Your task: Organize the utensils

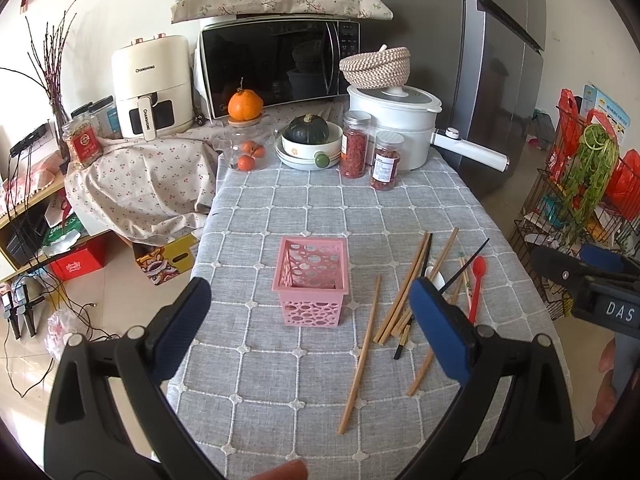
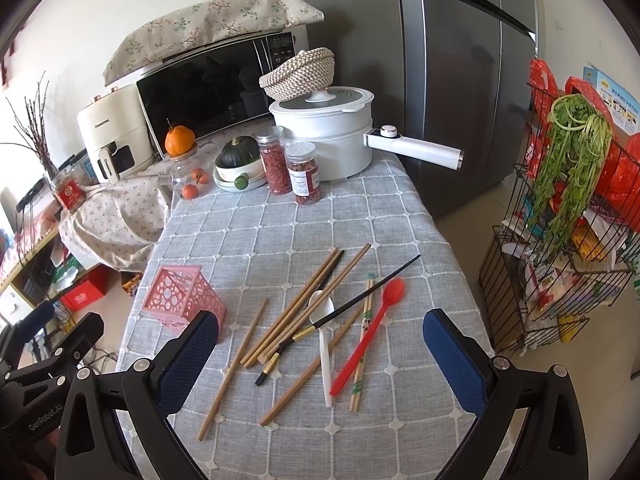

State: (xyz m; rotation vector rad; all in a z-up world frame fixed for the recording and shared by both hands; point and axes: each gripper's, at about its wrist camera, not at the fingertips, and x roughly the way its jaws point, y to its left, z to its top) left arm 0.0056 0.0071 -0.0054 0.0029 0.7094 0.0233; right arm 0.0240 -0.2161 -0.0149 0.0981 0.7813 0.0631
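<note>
A pink perforated basket (image 1: 311, 280) stands upright and empty on the grey checked tablecloth (image 1: 280, 380); it also shows in the right wrist view (image 2: 180, 296). To its right lie several wooden chopsticks (image 2: 296, 312), a black chopstick (image 2: 360, 300), a white spoon (image 2: 325, 344), a red spoon (image 2: 366, 338) and a wrapped pair of chopsticks (image 2: 362, 344). My left gripper (image 1: 310, 304) is open and empty, just in front of the basket. My right gripper (image 2: 320, 344) is open and empty, above the near end of the utensil pile.
At the table's far end stand a white electric pot (image 1: 394, 120), two red-filled jars (image 1: 370, 152), a bowl with a dark squash (image 1: 310, 140) and a glass jar with an orange (image 1: 245, 128). A microwave (image 1: 276, 64) and a fridge (image 1: 500, 60) stand behind. A wire rack (image 2: 560, 240) stands at the right.
</note>
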